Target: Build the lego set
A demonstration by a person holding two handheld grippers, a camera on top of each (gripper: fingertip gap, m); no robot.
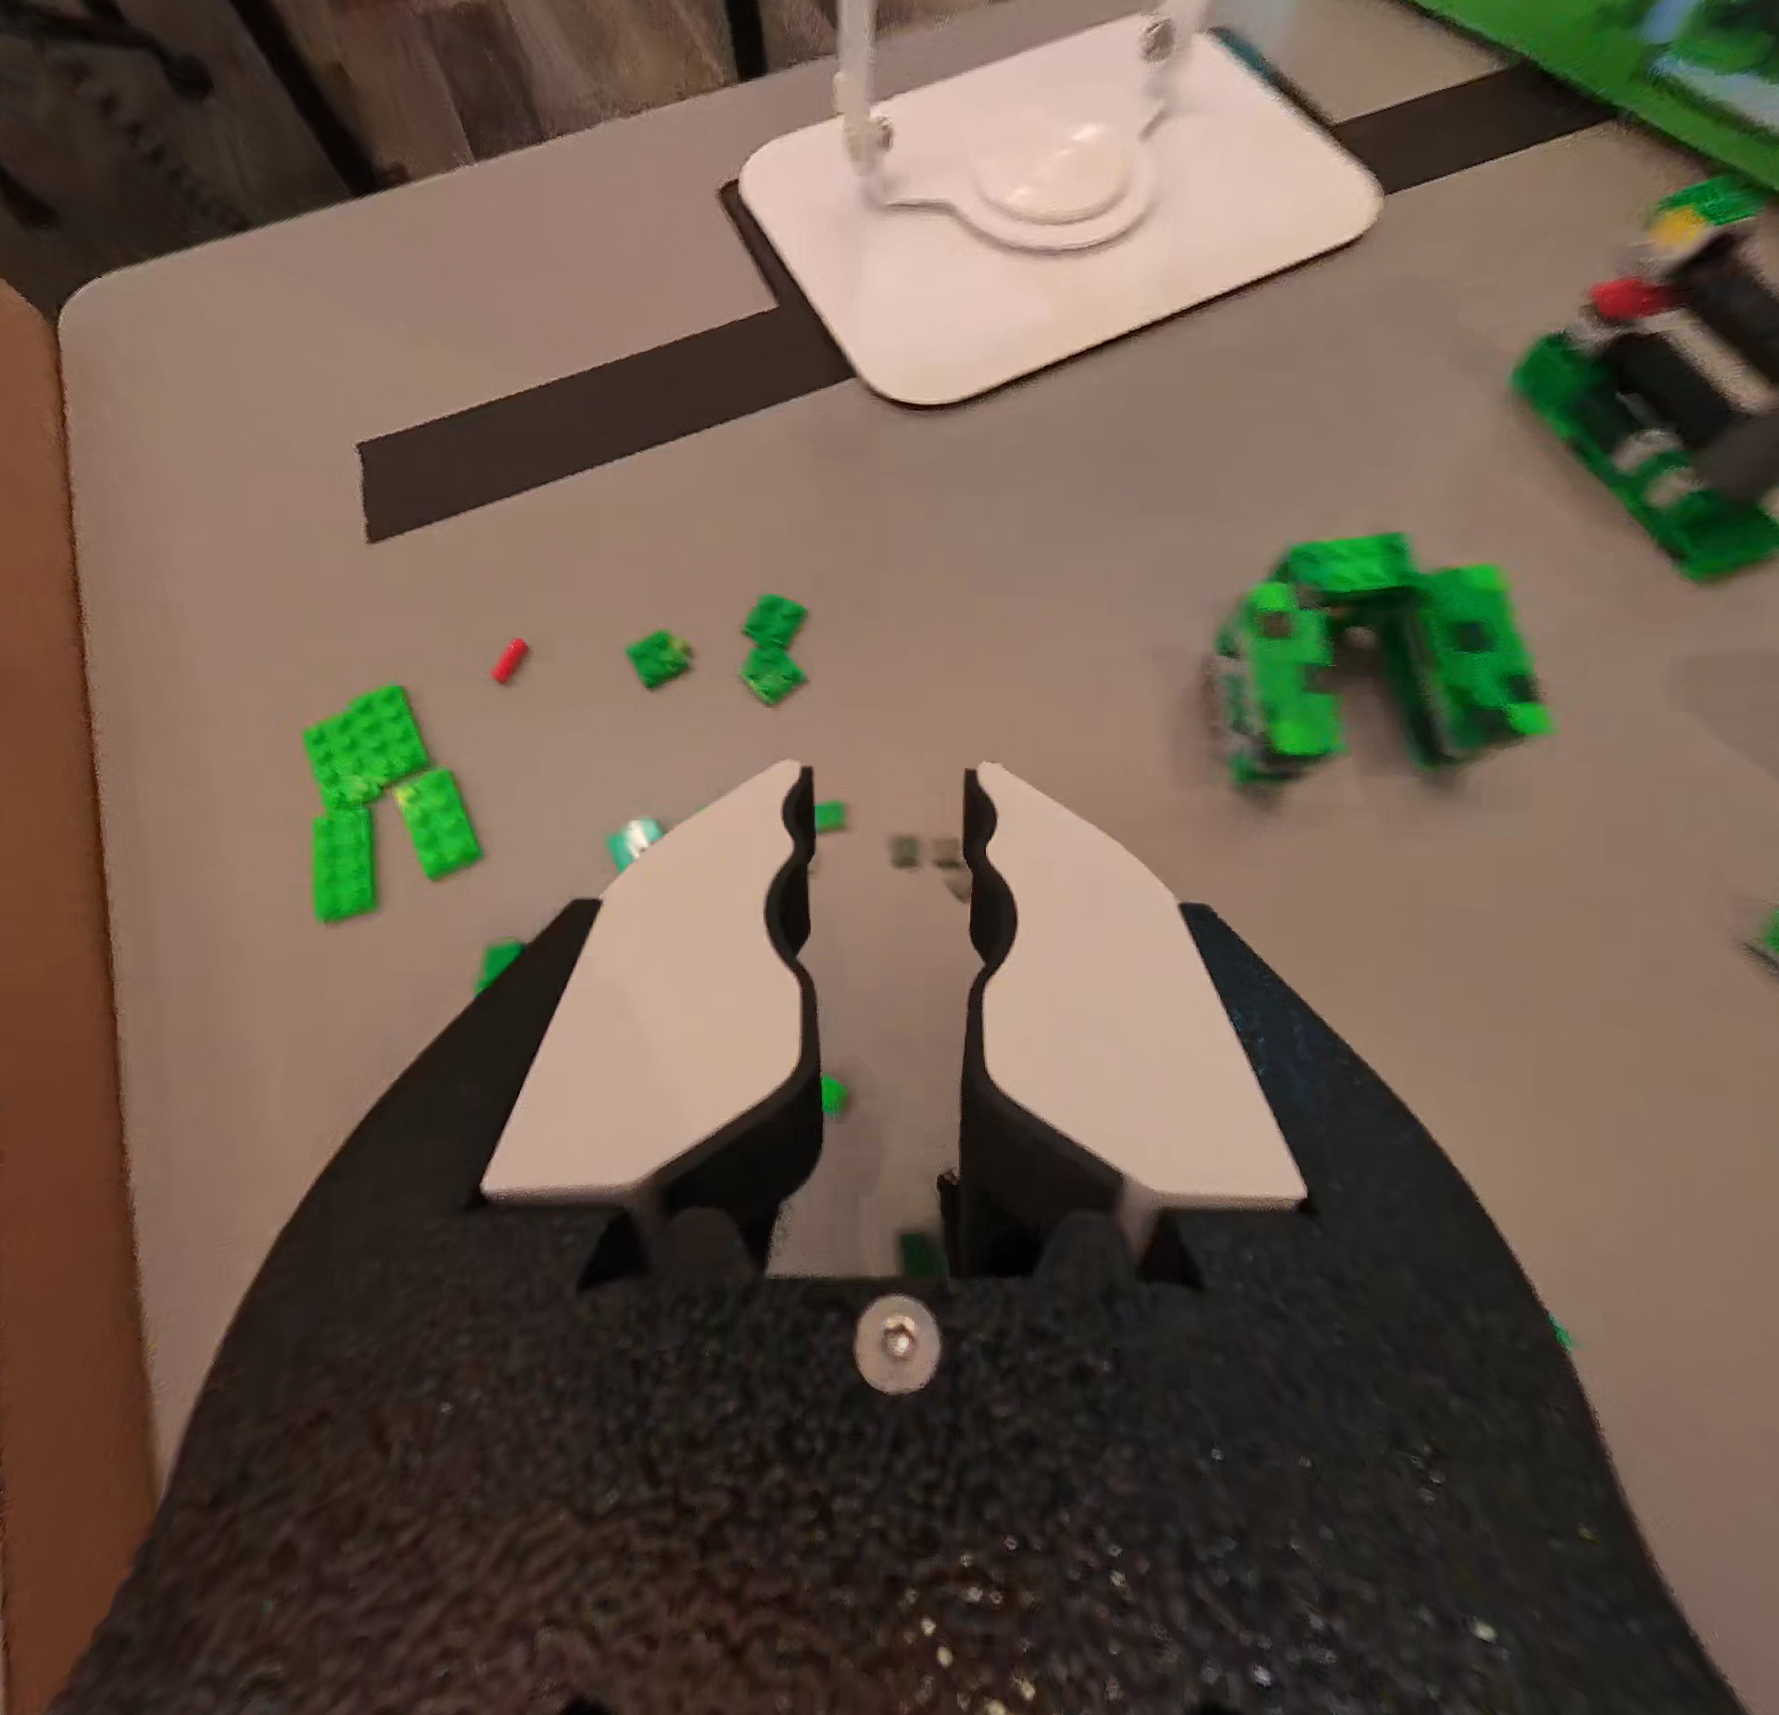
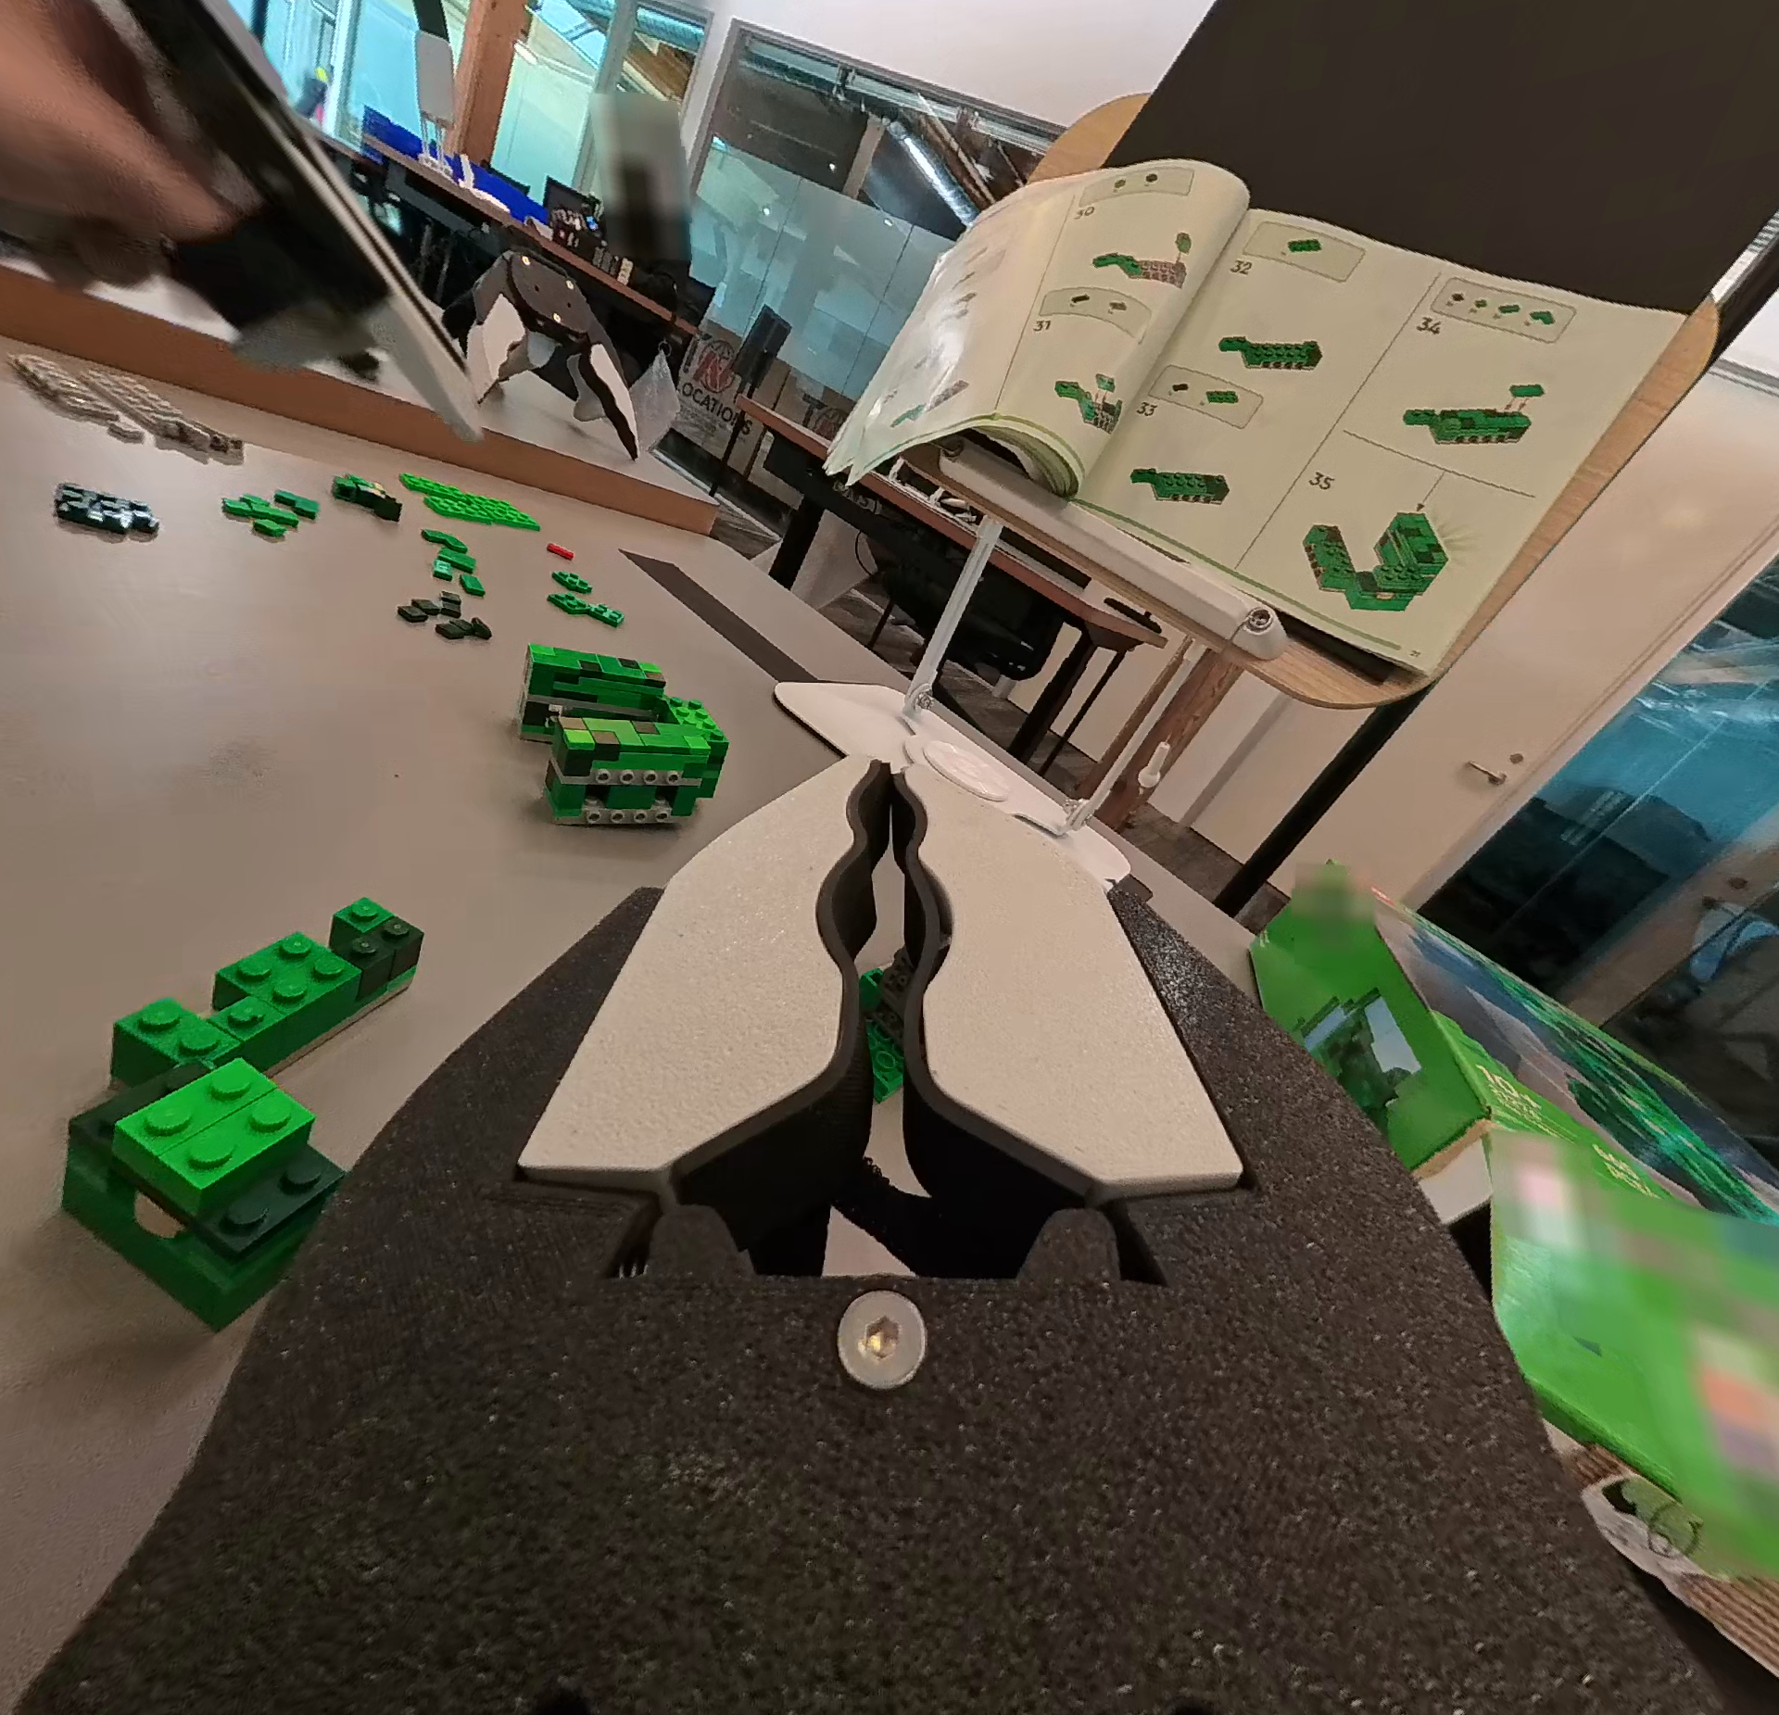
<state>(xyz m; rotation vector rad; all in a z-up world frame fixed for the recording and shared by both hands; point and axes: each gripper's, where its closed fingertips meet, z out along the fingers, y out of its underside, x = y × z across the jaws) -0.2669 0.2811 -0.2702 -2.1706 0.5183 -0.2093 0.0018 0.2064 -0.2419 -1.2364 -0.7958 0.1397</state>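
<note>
My left gripper (image 1: pixel 888 783) is open and empty, held above the grey table (image 1: pixel 963 533) over small dark tiles (image 1: pixel 926 851). Loose green plates (image 1: pixel 385 783) and a small red piece (image 1: pixel 508 660) lie to its left. A U-shaped green build (image 1: pixel 1377 668) stands to its right; it also shows in the right wrist view (image 2: pixel 621 735). My right gripper (image 2: pixel 882 778) is shut, with a green and grey lego piece (image 2: pixel 881 1033) between its jaws. A stepped green build (image 2: pixel 221 1101) lies on the table to its left.
An open instruction booklet (image 2: pixel 1251 398) rests on a white stand (image 1: pixel 1059 225). A green box (image 2: pixel 1386 1053) lies at the right table edge. Grey pieces (image 2: pixel 116 398) lie far left. A blurred hand (image 2: pixel 87 129) hangs over the far left. Another gripper (image 2: pixel 554 350) stands beyond. Spacing between my two grippers at the tips: around 30 centimetres. Both grippers' tips are roughly 15 centimetres from the U-shaped green build (image 1: pixel 1377 668).
</note>
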